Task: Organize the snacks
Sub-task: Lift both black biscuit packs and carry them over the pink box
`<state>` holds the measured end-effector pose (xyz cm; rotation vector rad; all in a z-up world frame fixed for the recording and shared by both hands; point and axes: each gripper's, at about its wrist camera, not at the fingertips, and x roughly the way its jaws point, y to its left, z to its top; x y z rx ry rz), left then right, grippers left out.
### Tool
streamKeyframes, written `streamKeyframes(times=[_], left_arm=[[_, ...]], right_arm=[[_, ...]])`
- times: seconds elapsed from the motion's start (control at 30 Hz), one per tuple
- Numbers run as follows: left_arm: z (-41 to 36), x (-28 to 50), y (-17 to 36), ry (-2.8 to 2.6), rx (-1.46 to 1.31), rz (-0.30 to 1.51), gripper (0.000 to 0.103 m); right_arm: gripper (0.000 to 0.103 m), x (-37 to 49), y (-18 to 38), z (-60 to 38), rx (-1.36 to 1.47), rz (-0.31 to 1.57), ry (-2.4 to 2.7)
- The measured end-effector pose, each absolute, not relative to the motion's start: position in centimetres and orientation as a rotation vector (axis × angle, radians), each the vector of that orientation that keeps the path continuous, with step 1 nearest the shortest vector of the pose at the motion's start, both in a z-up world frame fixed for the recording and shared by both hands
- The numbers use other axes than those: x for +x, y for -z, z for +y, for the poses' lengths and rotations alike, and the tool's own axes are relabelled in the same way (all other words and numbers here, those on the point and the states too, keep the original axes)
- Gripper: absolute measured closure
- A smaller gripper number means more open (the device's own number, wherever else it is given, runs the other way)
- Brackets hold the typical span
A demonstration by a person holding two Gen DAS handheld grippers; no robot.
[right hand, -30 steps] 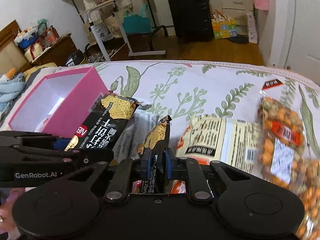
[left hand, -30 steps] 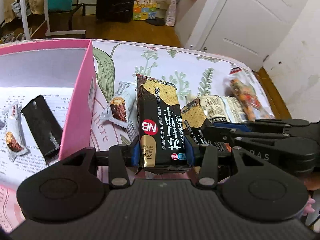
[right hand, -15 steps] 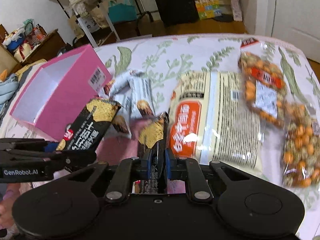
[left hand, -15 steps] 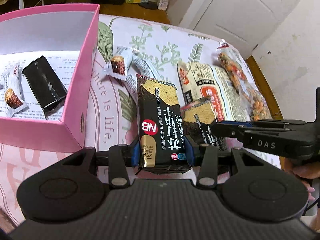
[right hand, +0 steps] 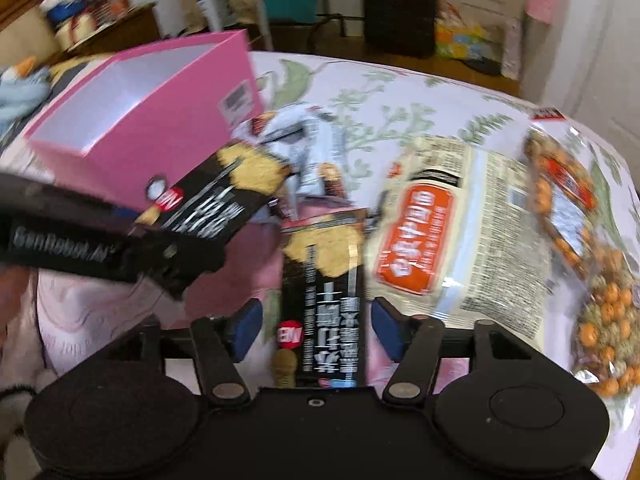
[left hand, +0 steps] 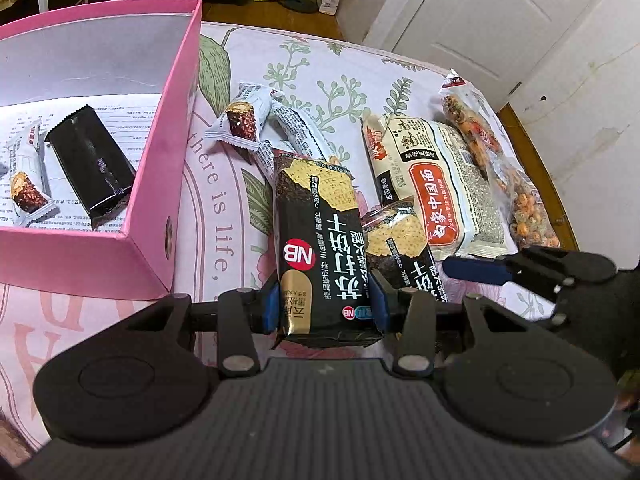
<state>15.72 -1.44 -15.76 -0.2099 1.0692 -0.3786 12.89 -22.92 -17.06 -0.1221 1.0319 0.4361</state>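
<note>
My left gripper (left hand: 325, 306) is shut on a black NB cracker packet (left hand: 320, 248), held upright just right of the pink box (left hand: 160, 200). In the right wrist view that same packet (right hand: 216, 196) hangs in front of the pink box (right hand: 168, 120). My right gripper (right hand: 316, 330) is opening. A second black cracker packet (right hand: 324, 280) lies flat between its blue pads (right hand: 246, 330), which stand apart from it. In the left wrist view this second packet (left hand: 400, 248) rests on the tablecloth beside the held one.
Inside the box lie a black packet (left hand: 90, 164) and a white wrapped bar (left hand: 26, 184). Several white wrapped bars (left hand: 240, 120), a cream bag with an orange label (left hand: 432, 184) and a clear bag of coated nuts (left hand: 500, 172) lie on the floral cloth. The table edge runs along the right.
The right gripper's jaws have parted, and the packet they pinched on edge now lies flat between them. Both grippers came nearer to the table. The left grip is unchanged.
</note>
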Motion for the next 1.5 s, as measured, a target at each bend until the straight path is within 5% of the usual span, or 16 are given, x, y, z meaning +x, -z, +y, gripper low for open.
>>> streamKeyframes(times=[0.13, 0.23, 0.33, 1.03, 1.5], left_arm=[[-1.4, 15.6, 15.7, 0.375, -0.205, 1.069, 0.061], [-1.3, 15.4, 15.6, 0.374, -0.199, 1.073, 0.061], [-1.0, 15.0, 15.5, 0.380, -0.195, 1.080, 0.061], [2.5, 9.0, 11.8, 0.405, -0.175, 1.146, 0.061], [11.4, 6.6, 5.5, 0.296, -0.186, 0.988, 0.061]], right_arm=[[0.033, 12.8, 18.8, -21.0, -0.250, 1.013, -0.420], [0.049, 12.5, 19.2, -20.6, -0.300, 0.970, -0.418], [0.051, 12.4, 18.6, -20.8, -0.290, 0.990, -0.391], [0.051, 8.6, 10.7, -23.4, 0.087, 1.135, -0.430], [0.051, 8.1, 5.2, -17.6, 0.053, 1.040, -0.676]])
